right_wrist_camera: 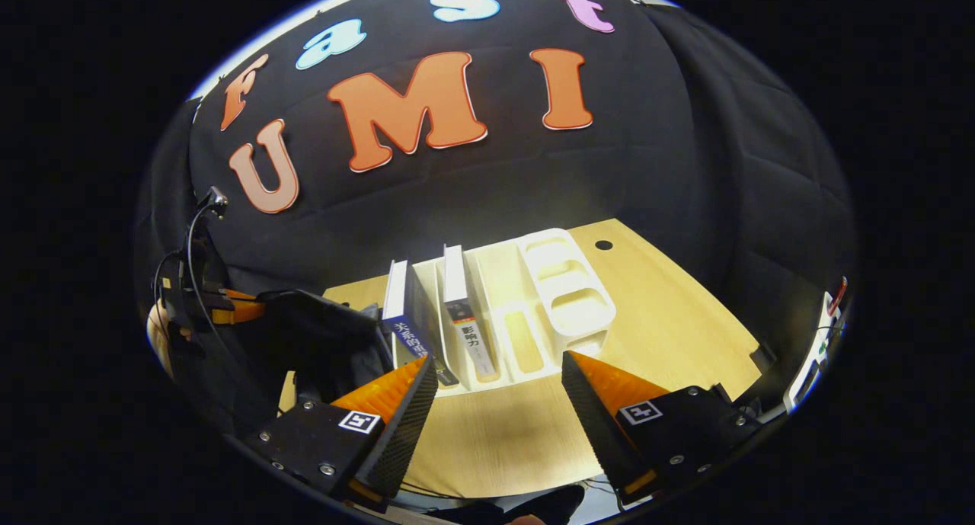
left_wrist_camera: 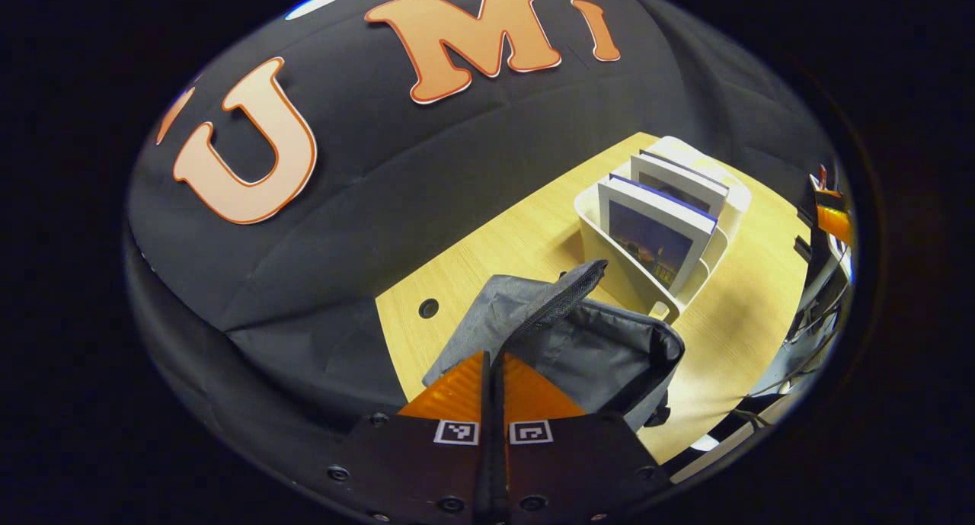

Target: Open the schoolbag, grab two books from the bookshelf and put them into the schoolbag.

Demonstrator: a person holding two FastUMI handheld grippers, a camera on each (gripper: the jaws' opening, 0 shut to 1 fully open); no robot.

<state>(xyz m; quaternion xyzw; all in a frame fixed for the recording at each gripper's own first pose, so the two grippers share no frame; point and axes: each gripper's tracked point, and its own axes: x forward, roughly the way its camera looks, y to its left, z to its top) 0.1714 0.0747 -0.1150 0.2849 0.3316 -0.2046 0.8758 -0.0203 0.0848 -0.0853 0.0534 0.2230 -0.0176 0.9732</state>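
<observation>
grey schoolbag [left_wrist_camera: 579, 342] flap between left gripper [left_wrist_camera: 493, 365] fingers

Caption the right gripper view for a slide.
Open right claw faces two upright books in the white bookshelf on the wooden table, schoolbag alongside.

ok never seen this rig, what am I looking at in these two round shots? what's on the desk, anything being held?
No robot arm here: a person carries a two-finger gripper in each hand, and a fisheye camera rides on each. The left gripper view looks along the left gripper; its jaws are shut on the flap of a grey schoolbag, holding it open. The right gripper view looks along the right gripper, jaws open and empty, facing a white bookshelf on the wooden desk. Two books stand in it: a blue-spined book and a white-spined book. At that view's left edge you see the other gripper and the hand holding it.
</observation>
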